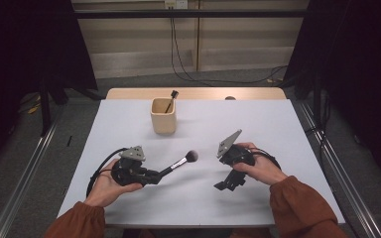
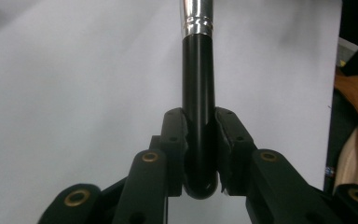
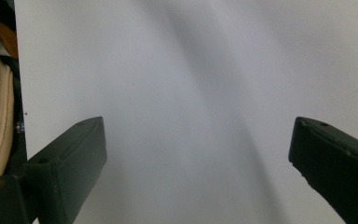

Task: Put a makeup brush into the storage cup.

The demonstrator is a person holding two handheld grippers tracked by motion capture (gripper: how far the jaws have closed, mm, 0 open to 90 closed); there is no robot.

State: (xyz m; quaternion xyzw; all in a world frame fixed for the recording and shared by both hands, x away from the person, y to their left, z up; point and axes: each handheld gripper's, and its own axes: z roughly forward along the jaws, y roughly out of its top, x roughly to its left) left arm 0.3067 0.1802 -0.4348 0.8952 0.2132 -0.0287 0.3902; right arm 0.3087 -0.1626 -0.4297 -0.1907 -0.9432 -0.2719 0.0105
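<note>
The white table point(image 1: 129, 193) carries a beige wooden cup point(image 1: 163, 116) near its far edge, one brush point(image 1: 170, 100) standing inside. Toward the near edge, the left gripper point(image 1: 156, 174) clamps a makeup brush point(image 1: 181, 162) by its black handle, bristles aimed mid-table. The right gripper point(image 1: 222, 185) hangs wide and empty. Dropping it cleanly likely means tilting the handle down over the cup's mouth before letting go.

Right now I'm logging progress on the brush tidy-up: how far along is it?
Done: one brush already stands in the wooden cup. In hand: the left gripper is shut on the makeup brush, clamping its black handle, bristles pointing toward the table's middle. Left: that brush is not yet in the cup. The right gripper is open, holding nothing.
</note>
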